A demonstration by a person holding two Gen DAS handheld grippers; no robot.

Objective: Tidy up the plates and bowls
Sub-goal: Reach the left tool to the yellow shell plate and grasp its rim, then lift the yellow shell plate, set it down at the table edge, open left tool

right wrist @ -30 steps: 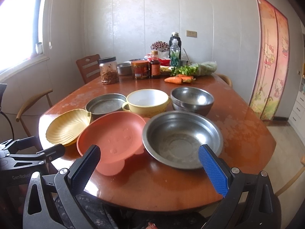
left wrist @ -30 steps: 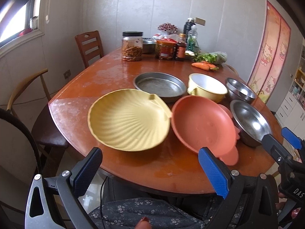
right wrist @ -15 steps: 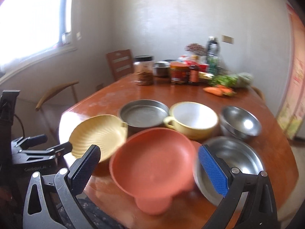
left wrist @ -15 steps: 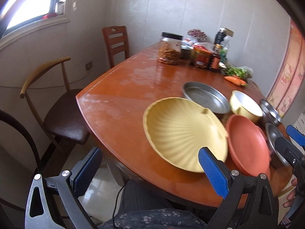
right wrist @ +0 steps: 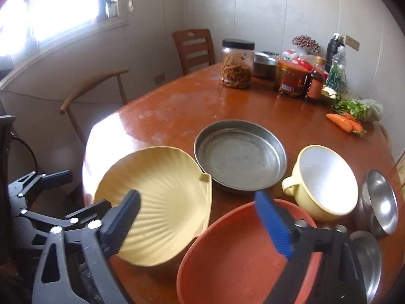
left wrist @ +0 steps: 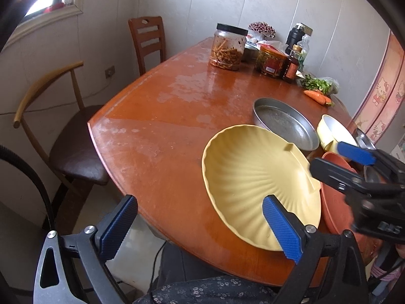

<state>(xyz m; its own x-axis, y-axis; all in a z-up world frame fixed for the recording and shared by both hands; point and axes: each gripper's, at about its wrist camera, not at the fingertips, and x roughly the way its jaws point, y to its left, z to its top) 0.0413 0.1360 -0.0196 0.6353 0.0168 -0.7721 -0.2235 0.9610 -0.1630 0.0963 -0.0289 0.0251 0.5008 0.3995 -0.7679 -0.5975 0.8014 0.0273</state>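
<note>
A yellow shell-shaped plate point(left wrist: 255, 177) sits near the table's front edge; it also shows in the right wrist view point(right wrist: 162, 202). An orange-red plate point(right wrist: 243, 255) lies to its right, its rim touching it. Behind stand a flat metal pan point(right wrist: 240, 154), a yellow cup-bowl point(right wrist: 326, 179) and a steel bowl point(right wrist: 379, 200). Another steel bowl point(right wrist: 367, 258) shows at the right edge. My left gripper point(left wrist: 200, 228) is open, below the yellow plate's left side. My right gripper point(right wrist: 200, 223) is open, above the seam between yellow and orange plates; it also shows in the left wrist view point(left wrist: 336, 159).
At the back of the brown table point(left wrist: 162, 116) stand a snack jar point(left wrist: 229, 46), a red-lidded jar point(left wrist: 270, 60), bottles point(left wrist: 293, 50), greens and carrots point(right wrist: 344, 121). Two chairs point(left wrist: 63, 136) stand at the table's left side.
Both grippers have swung left. The right gripper has moved forward over the orange and yellow plates and now reaches into the left wrist view. Both stay open.
</note>
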